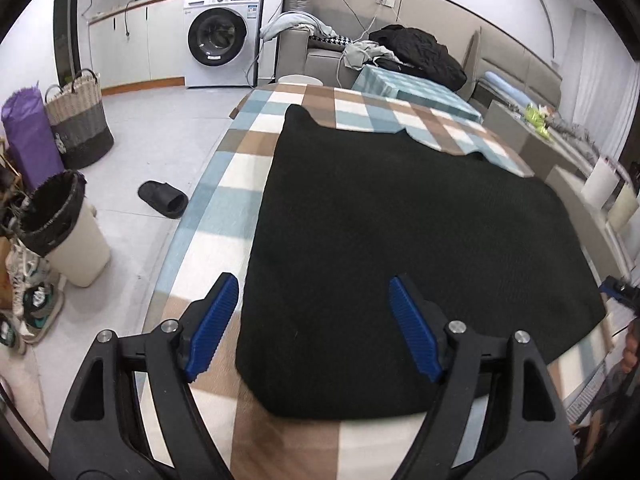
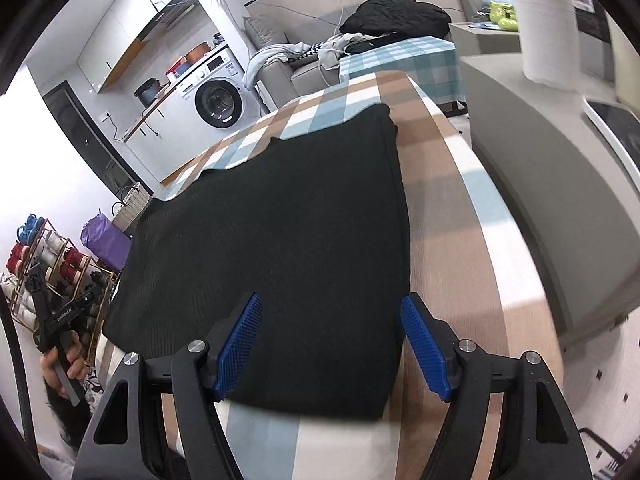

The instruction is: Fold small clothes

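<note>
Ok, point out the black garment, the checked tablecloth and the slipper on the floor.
black garment (image 1: 400, 240), left wrist view, middle of the cloth.
checked tablecloth (image 2: 440, 220), right wrist view, bare brown band right of the garment.
slipper (image 1: 164, 199), left wrist view, its upper strap.

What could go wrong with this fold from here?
The black knit garment reaches the right side of the checked tablecloth, so a tug could drag it off. Both the left gripper and right gripper are open above its near edge; uneven grasps may skew the fold.

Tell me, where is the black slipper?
In the left wrist view, the black slipper lies on the floor left of the checked table, near the white bin.
</note>
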